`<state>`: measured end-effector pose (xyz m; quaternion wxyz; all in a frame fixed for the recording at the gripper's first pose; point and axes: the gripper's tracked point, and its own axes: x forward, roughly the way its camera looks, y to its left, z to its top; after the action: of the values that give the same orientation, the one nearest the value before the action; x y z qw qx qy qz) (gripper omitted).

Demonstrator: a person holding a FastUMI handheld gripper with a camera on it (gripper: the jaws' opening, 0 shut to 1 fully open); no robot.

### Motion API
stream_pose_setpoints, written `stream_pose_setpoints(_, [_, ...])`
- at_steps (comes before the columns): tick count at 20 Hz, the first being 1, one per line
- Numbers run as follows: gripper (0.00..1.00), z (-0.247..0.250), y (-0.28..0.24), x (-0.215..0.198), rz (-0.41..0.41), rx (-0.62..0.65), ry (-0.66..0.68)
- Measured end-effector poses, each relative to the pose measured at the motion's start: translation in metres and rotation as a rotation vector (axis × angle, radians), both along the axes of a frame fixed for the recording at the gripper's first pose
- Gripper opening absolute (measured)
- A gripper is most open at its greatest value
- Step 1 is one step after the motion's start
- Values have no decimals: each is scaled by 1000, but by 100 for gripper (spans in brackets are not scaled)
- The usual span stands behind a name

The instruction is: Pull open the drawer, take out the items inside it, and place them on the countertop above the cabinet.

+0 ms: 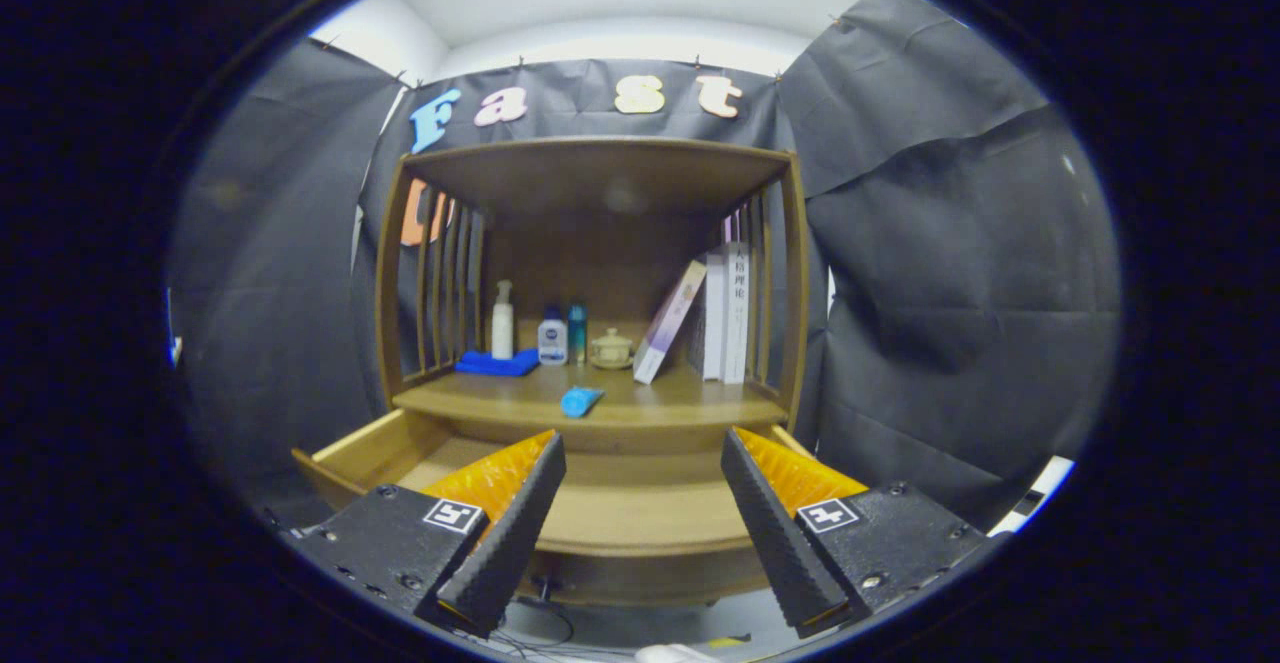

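Above open drawer (640,503), spread gripper (643,463).

Dim booth, bright ceiling light overhead, fisheye-warped edges

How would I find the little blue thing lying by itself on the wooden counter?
Look at the wooden cabinet with the open drawer, beyond the open, empty gripper. On its countertop, near the front edge, lies the small light-blue item. It lies alone on its side, while the bottles stand upright at the back.
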<state>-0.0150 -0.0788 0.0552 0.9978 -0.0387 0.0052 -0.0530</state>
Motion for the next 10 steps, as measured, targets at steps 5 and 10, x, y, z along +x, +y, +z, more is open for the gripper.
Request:
stream_pose_setpoints(5, [100, -66, 33, -18, 12, -1, 21])
stream_pose_setpoints(10, [100, -119, 57, -10, 37, -6, 92])
